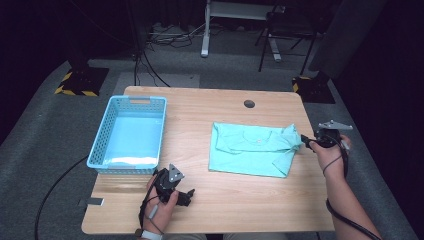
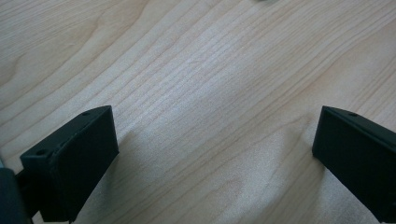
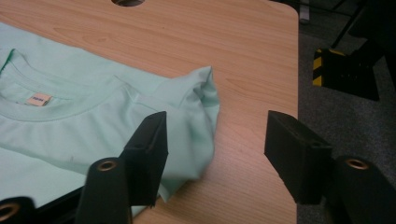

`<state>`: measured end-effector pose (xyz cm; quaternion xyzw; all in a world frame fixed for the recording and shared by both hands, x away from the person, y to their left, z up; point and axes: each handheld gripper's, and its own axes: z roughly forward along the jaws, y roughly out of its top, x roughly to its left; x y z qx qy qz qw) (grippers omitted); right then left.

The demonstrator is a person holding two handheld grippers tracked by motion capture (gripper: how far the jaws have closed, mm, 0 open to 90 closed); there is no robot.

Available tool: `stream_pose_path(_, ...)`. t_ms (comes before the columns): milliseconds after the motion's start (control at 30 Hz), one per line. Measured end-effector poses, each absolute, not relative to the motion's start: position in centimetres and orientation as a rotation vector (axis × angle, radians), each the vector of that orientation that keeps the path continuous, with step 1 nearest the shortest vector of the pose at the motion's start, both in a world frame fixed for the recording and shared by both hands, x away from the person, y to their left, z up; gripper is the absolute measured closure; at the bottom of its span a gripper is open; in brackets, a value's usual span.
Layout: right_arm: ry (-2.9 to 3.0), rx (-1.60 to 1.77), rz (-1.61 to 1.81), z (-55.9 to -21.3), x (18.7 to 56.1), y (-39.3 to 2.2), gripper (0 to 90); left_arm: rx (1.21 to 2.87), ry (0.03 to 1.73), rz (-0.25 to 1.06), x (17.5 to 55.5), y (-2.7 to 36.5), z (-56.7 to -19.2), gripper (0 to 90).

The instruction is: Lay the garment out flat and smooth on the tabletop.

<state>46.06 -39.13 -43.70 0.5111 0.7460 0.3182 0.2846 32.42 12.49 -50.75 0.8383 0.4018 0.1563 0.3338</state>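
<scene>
A: The shirt (image 1: 255,149) lies half-folded near the tabletop's (image 1: 210,205) right edge; the right tongs (image 3: 212,154) gape, holding nothing.

B: That loose sleeve could flop open. The left tongs (image 2: 210,154) rest wide open, empty.

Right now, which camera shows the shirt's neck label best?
The right gripper view: the neck label sits close and sharp inside the collar of the mint shirt. The high view shows it as a tiny speck; the left gripper view looks at bare table.
</scene>
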Motion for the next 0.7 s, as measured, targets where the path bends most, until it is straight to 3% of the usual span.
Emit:
stream_pose_path(267,2.137,1.231,0.908,-44.4,44.0,-36.9,38.8,2.187,1.052,0.409,32.4,12.5,-50.7,0.0)
stream_pose_path(567,2.342,1.154,0.885,-47.8,42.5,-32.6,38.7,2.187,1.054,0.408,32.4,12.5,-50.8,0.0)
stream_pose_path(633,2.372,1.148,0.848,-48.5,42.5,-32.4,45.4,2.187,1.054,0.408,32.4,12.5,-50.8,0.0)
stream_pose_path(700,2.393,1.176,0.873,-48.7,42.4,-32.7,60.9,2.188,1.053,0.409,32.4,12.5,-50.7,0.0)
